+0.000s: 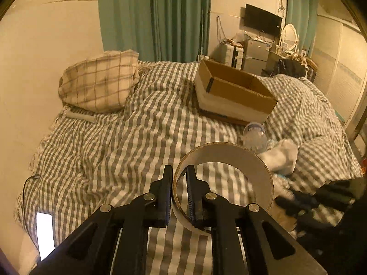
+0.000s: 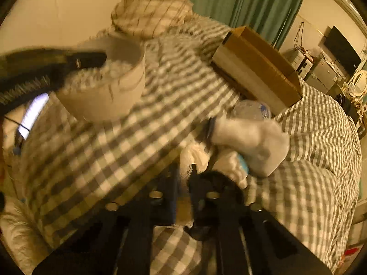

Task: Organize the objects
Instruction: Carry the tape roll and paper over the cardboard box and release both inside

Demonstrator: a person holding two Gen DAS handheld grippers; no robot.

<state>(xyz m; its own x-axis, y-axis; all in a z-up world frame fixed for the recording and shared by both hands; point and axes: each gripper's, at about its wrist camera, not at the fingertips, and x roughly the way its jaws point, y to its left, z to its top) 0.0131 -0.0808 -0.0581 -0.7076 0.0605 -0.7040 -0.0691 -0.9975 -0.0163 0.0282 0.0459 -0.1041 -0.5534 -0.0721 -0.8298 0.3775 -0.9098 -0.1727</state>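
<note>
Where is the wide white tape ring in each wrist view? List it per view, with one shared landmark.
Left wrist: the wide white tape ring sits bottom centre, its wall clamped by the left gripper.
Right wrist: upper left, blurred, on that same gripper.
Shared landmark: the open brown cardboard box on the checked bed.

one open brown cardboard box [image 1: 234, 91], one wide white tape ring [image 1: 229, 158], one clear plastic bottle [image 1: 254, 135], one fluffy white soft toy [image 1: 282, 158]. one checked cream pillow [image 1: 98, 80], one lit white phone screen [image 1: 44, 233], one grey-and-white gingham bedspread [image 1: 137, 137]. two green curtains [image 1: 156, 16], one black wall television [image 1: 262, 20], one oval white mirror [image 1: 289, 35].
</note>
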